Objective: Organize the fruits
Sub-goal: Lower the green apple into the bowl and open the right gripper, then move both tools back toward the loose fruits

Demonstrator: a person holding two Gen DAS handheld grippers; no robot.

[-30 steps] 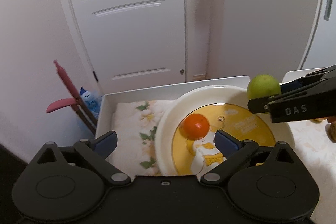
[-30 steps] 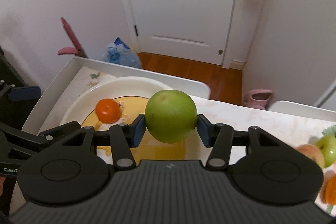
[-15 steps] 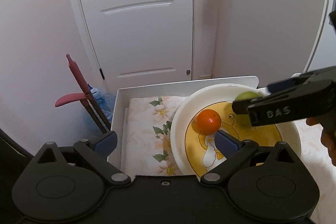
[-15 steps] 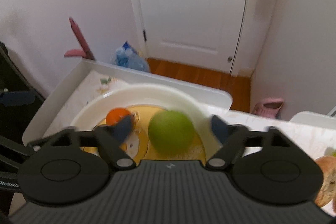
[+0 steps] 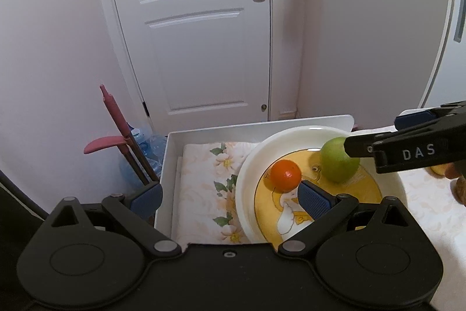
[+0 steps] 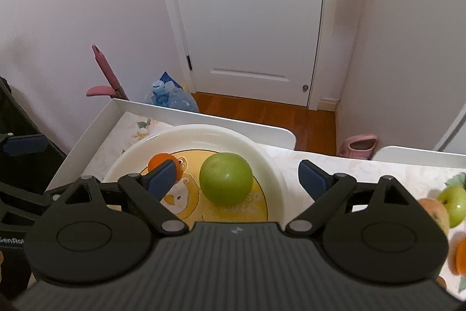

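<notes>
A green apple (image 6: 225, 182) lies in the white plate (image 6: 204, 133) with the yellow cartoon centre, right of a small orange (image 6: 160, 161). My right gripper (image 6: 237, 179) is open wide just above and behind the apple, with its blue pads well clear on both sides. In the left wrist view the apple (image 5: 339, 162) and orange (image 5: 285, 175) sit side by side in the plate (image 5: 247, 165), and the right gripper (image 5: 378, 136) reaches in from the right. My left gripper (image 5: 230, 198) is open and empty at the plate's near left edge.
The plate rests on a floral cloth (image 5: 204, 165) inside a white tray (image 6: 204, 118). More fruit lies at the far right: a green apple (image 6: 451, 200), a peach (image 6: 434, 209), an orange (image 6: 461, 255). Beyond the tray are a water bottle (image 6: 171, 98), a pink handle (image 6: 102, 69) and a door.
My right gripper opened and let go of the green apple, which dropped into the plate beside the orange. The gripper then drew back a little. The left gripper stayed open.
</notes>
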